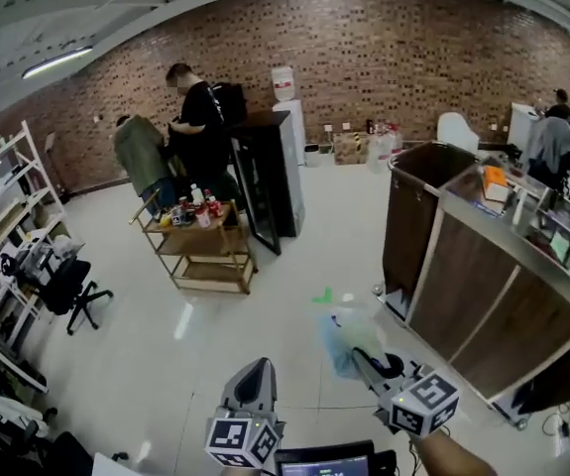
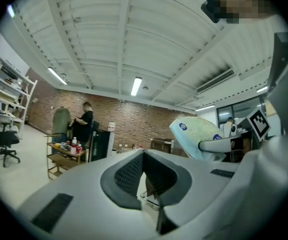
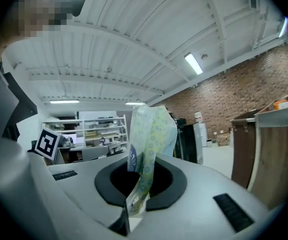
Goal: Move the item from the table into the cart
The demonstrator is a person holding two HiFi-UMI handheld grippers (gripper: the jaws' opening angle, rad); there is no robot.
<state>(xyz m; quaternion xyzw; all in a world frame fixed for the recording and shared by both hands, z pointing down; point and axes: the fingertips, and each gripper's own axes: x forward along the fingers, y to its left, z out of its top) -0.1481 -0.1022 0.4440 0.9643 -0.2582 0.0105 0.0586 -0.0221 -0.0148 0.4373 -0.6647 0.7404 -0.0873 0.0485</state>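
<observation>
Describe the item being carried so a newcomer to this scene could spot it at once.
Start at the long brown panelled cart on the right of the head view; just left of it, low in the foreground, is the right gripper. Pinched in it is a soft plastic pack, pale green-yellow with blue round marks; the left gripper beside it is empty.

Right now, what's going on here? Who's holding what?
A person is working with two hand-held grippers. The right gripper is shut on a soft pale-green pack, held in the air above the floor, close to the brown-panelled cart at the right of the head view. The pack is not in the cart yet. The left gripper is shut and empty, pointing out into the room. Two other people stand at a wooden trolley near the brick wall.
</observation>
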